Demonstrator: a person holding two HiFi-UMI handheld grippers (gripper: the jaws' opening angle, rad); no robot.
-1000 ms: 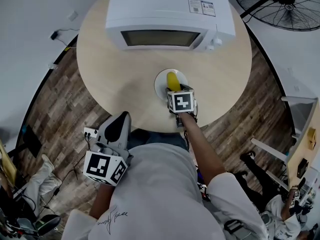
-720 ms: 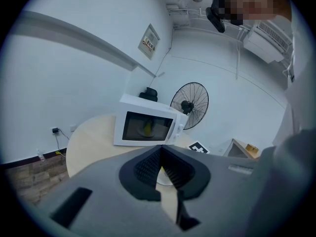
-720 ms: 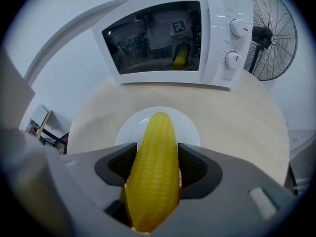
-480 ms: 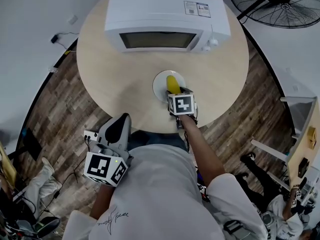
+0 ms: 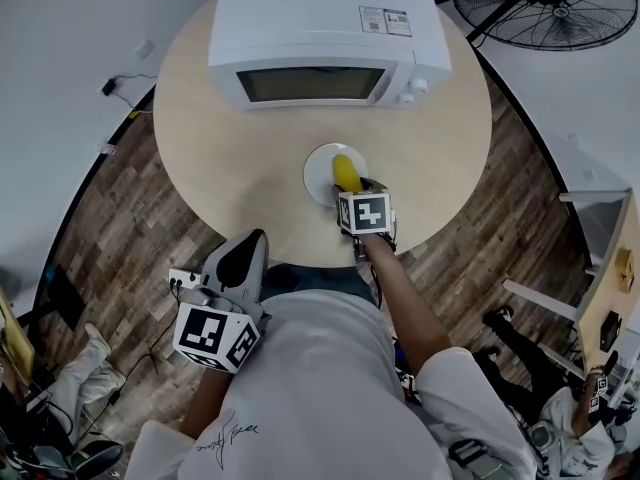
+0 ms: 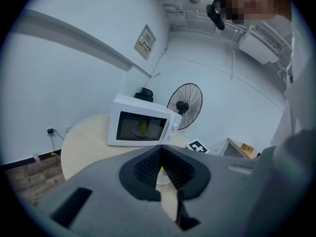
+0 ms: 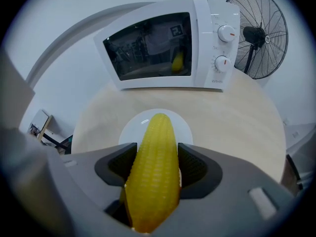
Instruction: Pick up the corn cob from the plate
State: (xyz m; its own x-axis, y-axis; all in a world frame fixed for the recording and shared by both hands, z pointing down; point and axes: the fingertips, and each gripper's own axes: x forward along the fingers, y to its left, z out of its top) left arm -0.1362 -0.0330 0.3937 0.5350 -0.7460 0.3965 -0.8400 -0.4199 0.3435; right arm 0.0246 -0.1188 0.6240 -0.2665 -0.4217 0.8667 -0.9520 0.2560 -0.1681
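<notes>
- Below, a round tabletop (image 5: pixel 220 148) of pale wood grain stands on a dark plank floor (image 5: pixel 110 218), with a black wire fan (image 5: pixel 545 3) beyond it.
- A boxy white microwave (image 5: pixel 320 28) with a dark glass door sits at the far edge.
- The right hand-held gripper (image 7: pixel 155 152) is clamped on the corn cob (image 7: pixel 157 132), yellow and bumpy, over a small round white plate (image 5: pixel 317 171).
- The left hand-held gripper (image 6: pixel 160 169), held off the tabletop, has its ribbed black pads together on nothing.

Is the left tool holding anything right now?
No, the left gripper view shows the left tool with its jaws closed together and nothing between them; the corn cob sits in the right tool.
</notes>
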